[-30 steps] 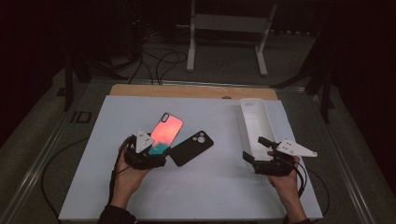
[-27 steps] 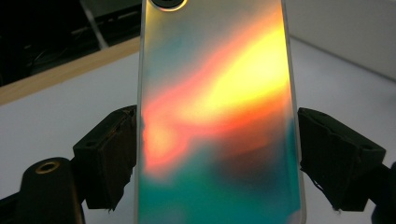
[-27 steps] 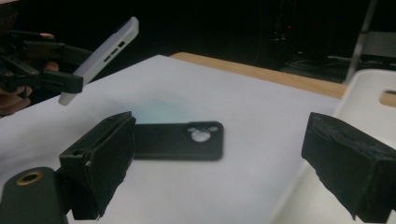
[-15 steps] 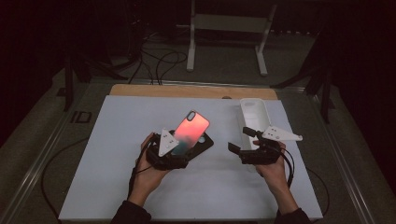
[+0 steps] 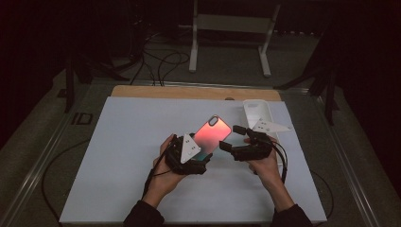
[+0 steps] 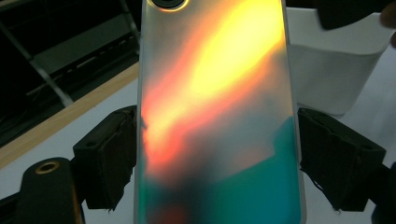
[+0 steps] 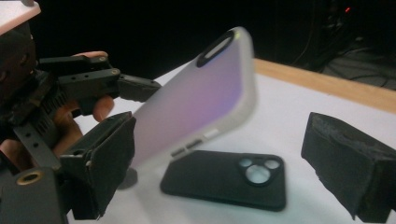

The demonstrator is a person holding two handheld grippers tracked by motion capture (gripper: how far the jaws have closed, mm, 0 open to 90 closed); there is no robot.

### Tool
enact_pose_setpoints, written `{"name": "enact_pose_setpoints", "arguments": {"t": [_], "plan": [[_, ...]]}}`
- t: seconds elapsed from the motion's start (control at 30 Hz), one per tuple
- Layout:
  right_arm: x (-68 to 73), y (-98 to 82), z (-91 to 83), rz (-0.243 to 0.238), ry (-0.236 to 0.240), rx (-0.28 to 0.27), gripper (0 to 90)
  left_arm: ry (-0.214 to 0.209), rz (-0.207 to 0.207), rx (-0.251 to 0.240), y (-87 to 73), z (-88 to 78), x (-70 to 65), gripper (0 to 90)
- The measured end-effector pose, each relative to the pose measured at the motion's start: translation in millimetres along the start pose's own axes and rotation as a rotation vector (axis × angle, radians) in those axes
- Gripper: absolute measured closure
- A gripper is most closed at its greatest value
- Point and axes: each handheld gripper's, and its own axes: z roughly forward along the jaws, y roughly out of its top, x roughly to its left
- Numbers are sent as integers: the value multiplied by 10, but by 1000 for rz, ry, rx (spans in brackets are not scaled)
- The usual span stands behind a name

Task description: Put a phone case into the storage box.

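Note:
An iridescent orange-teal phone case (image 5: 213, 134) is held tilted above the white mat, camera hole at its far end. My left gripper (image 5: 204, 152) is shut on its lower end; in the left gripper view the case (image 6: 215, 116) sits between both pads (image 6: 109, 154), which press its long edges. My right gripper (image 5: 231, 138) stands open just right of the case, jaws pointing at it. In the right gripper view the raised case (image 7: 201, 98) hangs ahead of the open jaws (image 7: 229, 172), and a black phone case (image 7: 224, 179) lies flat on the mat under it.
A white phone case (image 5: 257, 113) lies at the mat's far right, also behind the held case (image 6: 331, 70). The white mat (image 5: 127, 156) has a wooden strip (image 5: 189, 92) along its far edge. A metal stand (image 5: 231, 23) and cables lie on the floor beyond.
My left hand carried the iridescent case rightward and a little up, over the black case. My right hand moved left and up, closing in on the held case.

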Motion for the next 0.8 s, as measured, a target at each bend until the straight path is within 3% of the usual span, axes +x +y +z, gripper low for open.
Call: {"name": "enact_pose_setpoints", "arguments": {"t": [0.2,0.43,0.7,0.8], "plan": [[35,37,58,18,49,25,238,-12,10,-19,46,23,-59,169],[62,60,110,49,59,55,525,-14,19,-30,85,43,-106,169],[59,72,108,96,142,42,780,-3,31,-26,80,71,-150,170],[65,73,109,115,168,37,818,22,52,-31,79,74,-174,170]]}}
